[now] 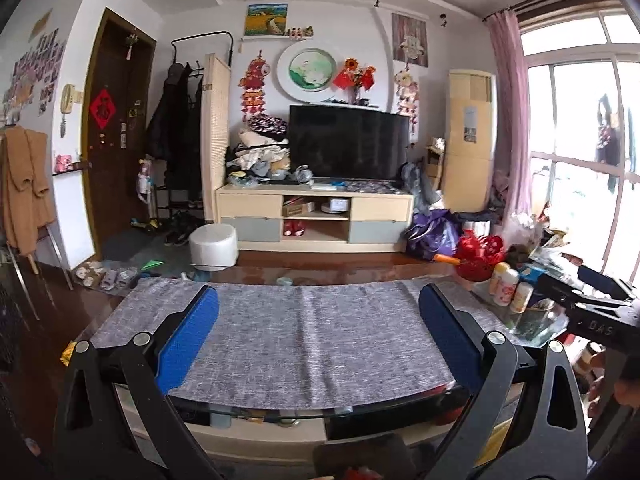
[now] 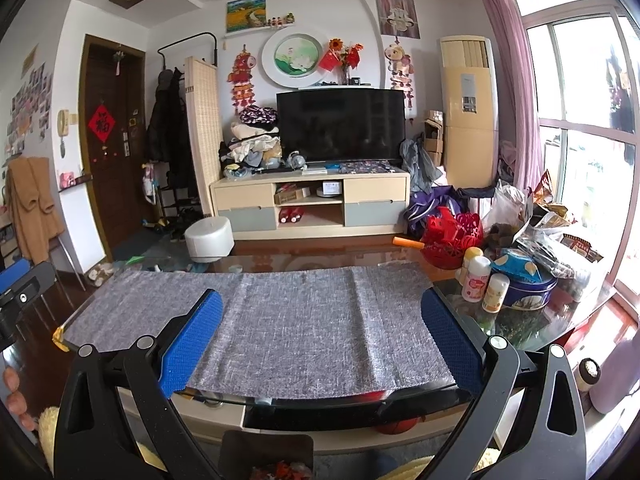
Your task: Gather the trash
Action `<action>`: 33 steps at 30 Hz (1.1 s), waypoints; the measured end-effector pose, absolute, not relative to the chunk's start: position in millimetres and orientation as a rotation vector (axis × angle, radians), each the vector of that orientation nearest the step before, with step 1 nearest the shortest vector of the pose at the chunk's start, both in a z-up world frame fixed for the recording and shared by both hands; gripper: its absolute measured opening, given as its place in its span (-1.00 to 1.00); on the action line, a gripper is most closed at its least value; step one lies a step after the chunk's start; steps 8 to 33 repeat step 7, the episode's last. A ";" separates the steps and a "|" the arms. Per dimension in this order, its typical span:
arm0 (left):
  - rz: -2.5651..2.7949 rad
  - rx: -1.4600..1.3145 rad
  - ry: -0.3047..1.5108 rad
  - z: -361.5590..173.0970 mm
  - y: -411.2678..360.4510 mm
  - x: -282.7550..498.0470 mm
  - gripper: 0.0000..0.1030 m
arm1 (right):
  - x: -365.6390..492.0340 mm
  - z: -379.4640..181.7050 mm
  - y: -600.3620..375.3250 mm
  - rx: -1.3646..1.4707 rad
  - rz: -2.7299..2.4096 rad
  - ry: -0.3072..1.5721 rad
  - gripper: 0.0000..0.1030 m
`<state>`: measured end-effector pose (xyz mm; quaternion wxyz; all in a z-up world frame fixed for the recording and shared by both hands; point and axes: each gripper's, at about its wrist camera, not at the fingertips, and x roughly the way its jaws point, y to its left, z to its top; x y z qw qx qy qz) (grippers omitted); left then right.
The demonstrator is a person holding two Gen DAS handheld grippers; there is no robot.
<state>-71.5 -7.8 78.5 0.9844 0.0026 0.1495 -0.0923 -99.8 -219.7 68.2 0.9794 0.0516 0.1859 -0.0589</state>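
My left gripper (image 1: pixel 319 300) is open and empty, held over the near part of a grey cloth mat (image 1: pixel 304 336) on a glass coffee table (image 1: pixel 280 414). My right gripper (image 2: pixel 322 304) is open and empty over the same mat (image 2: pixel 304 320). Nothing lies on the mat. A dark container with red and orange scraps (image 2: pixel 280 468) shows at the bottom edge below the right gripper, and in the left wrist view (image 1: pixel 360 470). The right gripper's body (image 1: pixel 596 308) shows at the left view's right edge. The left gripper's body (image 2: pixel 20 284) shows at the right view's left edge.
Small white bottles (image 2: pixel 478 280), a blue round tin (image 2: pixel 528 288), snack bags (image 2: pixel 552 216) and a red basket (image 2: pixel 452 240) crowd the table's right end. A white round stool (image 2: pixel 208 238), TV stand (image 2: pixel 312 204) and slippers (image 1: pixel 104 276) lie beyond the table.
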 end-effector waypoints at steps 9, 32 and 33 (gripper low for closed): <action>-0.171 0.015 0.311 76.1 -9.1 -70.0 0.84 | -99.9 68.2 -220.4 0.103 -0.118 0.374 0.94; -0.171 0.015 0.311 76.1 -9.1 -70.0 0.84 | -99.9 68.2 -220.4 0.103 -0.118 0.374 0.94; -0.171 0.015 0.311 76.1 -9.1 -70.0 0.84 | -99.9 68.2 -220.4 0.103 -0.118 0.374 0.94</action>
